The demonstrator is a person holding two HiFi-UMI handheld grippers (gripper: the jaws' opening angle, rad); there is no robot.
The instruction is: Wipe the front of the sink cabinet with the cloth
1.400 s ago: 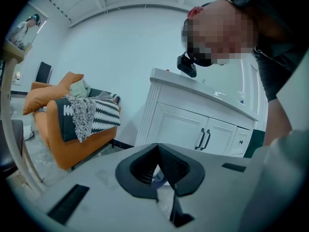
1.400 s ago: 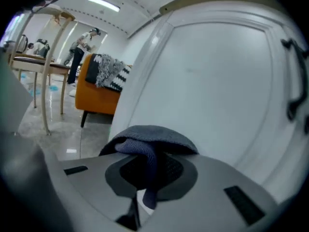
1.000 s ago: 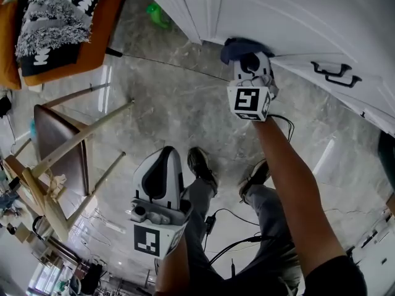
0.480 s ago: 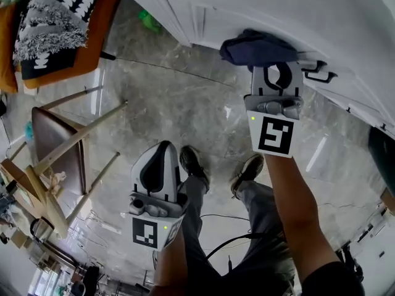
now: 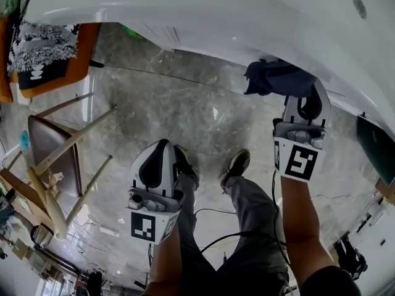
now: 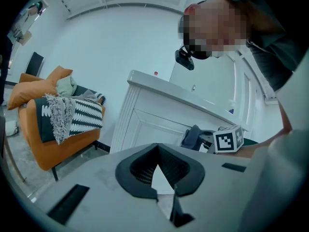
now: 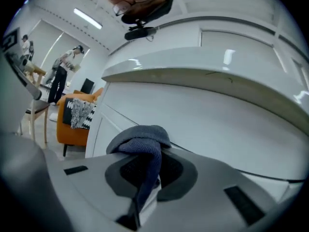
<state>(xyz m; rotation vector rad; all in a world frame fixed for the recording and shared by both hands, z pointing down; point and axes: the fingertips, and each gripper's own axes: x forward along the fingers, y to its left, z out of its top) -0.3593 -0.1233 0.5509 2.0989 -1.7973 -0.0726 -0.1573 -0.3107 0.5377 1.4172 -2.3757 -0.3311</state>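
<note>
An orange sofa [image 5: 79,57] with a patterned throw sits far left, and a wooden chair [image 5: 52,142] stands below it on the marble floor [image 5: 185,103]. The left gripper [image 5: 160,153] hangs low over the floor, its jaws closed on nothing. Right of it, the right gripper [image 5: 307,97] has its jaws clamped on a dark blue cloth [image 5: 274,78]. The bunched cloth lies against the white front of the sink cabinet [image 7: 217,124], just under the overhanging top.

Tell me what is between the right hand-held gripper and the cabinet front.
The dark blue cloth, clamped in the right hand-held gripper and bunched toward the white cabinet front. The right gripper view shows it best.
</note>
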